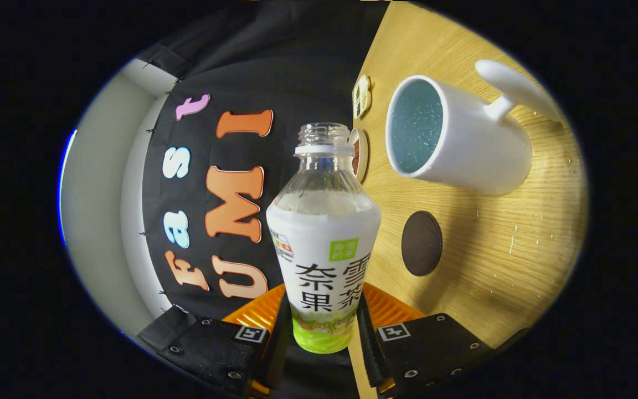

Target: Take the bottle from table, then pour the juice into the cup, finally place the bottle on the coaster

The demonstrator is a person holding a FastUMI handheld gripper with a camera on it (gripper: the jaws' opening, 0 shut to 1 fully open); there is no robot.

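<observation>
wooden table (496, 255), two small decorated discs (361, 95)

Base of clear plastic bottle with white-green label (323, 260) hidden between tool (323, 338) fingers. Two small flat items (361, 97) beyond bottle: too small to identify.

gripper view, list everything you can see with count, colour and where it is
bottle: 1, clear with a white and green label, no cap on, held between the gripper's fingers
mug: 1, white with a blue inside, on the table beyond the bottle
coaster: 1, dark round, on the table between the bottle and the mug
small items: 2, pale, at the table's far edge beyond the bottle's neck, too small to tell what they are
table: 1, light wood, with specks scattered on it
gripper: 1, both fingers pressed on the bottle's lower body
</observation>
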